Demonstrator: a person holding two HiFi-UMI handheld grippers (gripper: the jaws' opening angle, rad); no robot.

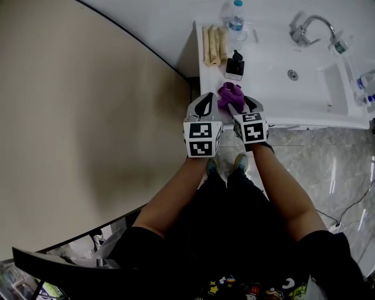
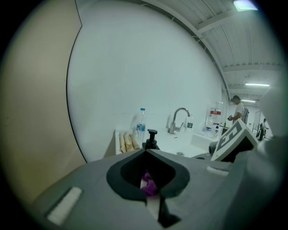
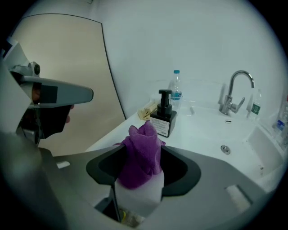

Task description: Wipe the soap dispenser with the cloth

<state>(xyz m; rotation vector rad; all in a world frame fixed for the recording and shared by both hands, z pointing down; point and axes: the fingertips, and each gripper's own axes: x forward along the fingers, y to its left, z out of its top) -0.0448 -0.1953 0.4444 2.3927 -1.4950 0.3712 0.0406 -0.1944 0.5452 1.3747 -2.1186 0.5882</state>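
Observation:
A black pump soap dispenser (image 1: 234, 65) stands on the white counter (image 1: 263, 99), left of the basin. In the right gripper view the soap dispenser (image 3: 164, 117) is just beyond the jaws. A purple cloth (image 1: 228, 94) is bunched at the counter's front edge; my right gripper (image 1: 237, 105) is shut on it, and the cloth (image 3: 141, 155) sticks up between the jaws of my right gripper (image 3: 143, 148). My left gripper (image 1: 209, 98) hangs beside it to the left, shut and holding nothing. In the left gripper view the left gripper (image 2: 146, 152) points at the dispenser (image 2: 151, 139).
Rolled beige towels (image 1: 214, 45) and a water bottle (image 1: 234, 17) sit behind the dispenser. A chrome faucet (image 1: 310, 26) and the drain (image 1: 292, 74) lie to the right, with small bottles (image 1: 366, 82) at the far right. A beige wall is on the left. A person (image 2: 237, 110) stands far off.

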